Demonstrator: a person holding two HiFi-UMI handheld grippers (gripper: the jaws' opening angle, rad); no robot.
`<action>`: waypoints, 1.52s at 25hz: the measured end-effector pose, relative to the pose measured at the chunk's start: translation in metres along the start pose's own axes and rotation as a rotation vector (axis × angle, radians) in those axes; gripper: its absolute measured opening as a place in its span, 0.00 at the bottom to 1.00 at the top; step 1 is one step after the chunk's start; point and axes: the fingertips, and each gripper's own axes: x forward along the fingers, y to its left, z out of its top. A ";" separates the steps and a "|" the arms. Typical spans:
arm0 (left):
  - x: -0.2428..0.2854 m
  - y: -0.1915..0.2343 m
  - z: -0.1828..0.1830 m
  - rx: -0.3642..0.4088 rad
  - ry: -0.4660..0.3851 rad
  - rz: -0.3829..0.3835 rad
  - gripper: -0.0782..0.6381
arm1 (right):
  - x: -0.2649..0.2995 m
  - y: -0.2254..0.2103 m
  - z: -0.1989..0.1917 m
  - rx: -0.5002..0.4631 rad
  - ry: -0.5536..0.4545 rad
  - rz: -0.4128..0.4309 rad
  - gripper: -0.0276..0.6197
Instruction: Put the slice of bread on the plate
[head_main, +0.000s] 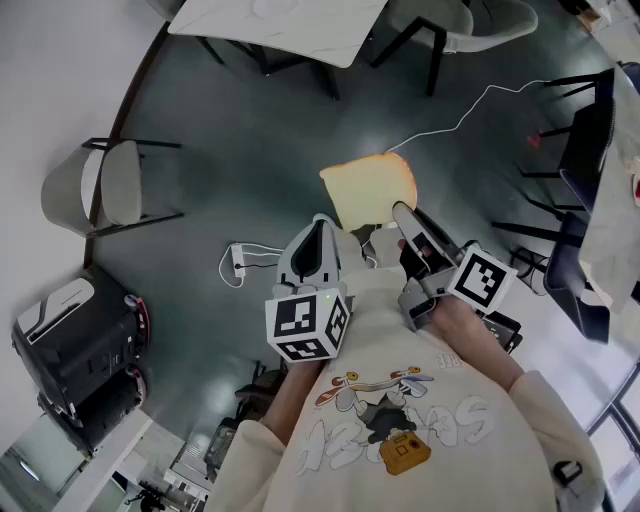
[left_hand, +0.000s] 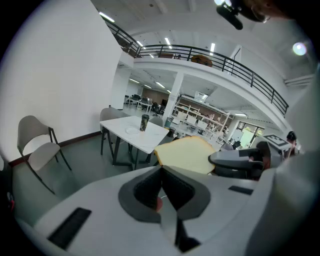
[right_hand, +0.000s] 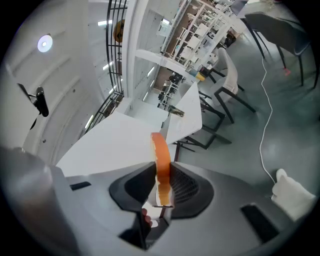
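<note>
My right gripper (head_main: 402, 215) is shut on a slice of bread (head_main: 369, 188), pale with a tan crust, held in the air over the grey floor. In the right gripper view the bread (right_hand: 161, 160) stands edge-on, pinched between the two dark pads of the right gripper (right_hand: 161, 174). The left gripper (head_main: 317, 228) hangs just left of the slice, its jaws shut with nothing between them. In the left gripper view the bread (left_hand: 186, 154) shows flat, just beyond the left gripper (left_hand: 161, 172). A small white plate (left_hand: 132, 131) lies on a white table (left_hand: 150, 141) farther off.
A dark cup (left_hand: 144, 122) stands beside the plate. The white table (head_main: 300, 35) is at the top of the head view, with chairs (head_main: 105, 185) around it. A power strip (head_main: 240, 260) and a white cable (head_main: 470, 115) lie on the floor. A black machine (head_main: 75, 350) stands at lower left.
</note>
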 end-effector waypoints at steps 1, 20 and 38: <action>-0.001 -0.001 -0.001 -0.001 0.001 0.001 0.12 | -0.003 0.000 0.000 -0.003 -0.001 -0.003 0.19; 0.002 -0.052 -0.004 0.042 0.000 -0.002 0.12 | -0.047 -0.019 0.031 0.039 -0.052 -0.026 0.19; 0.019 -0.083 -0.024 0.028 0.036 0.039 0.12 | -0.059 -0.046 0.052 0.075 -0.001 0.000 0.17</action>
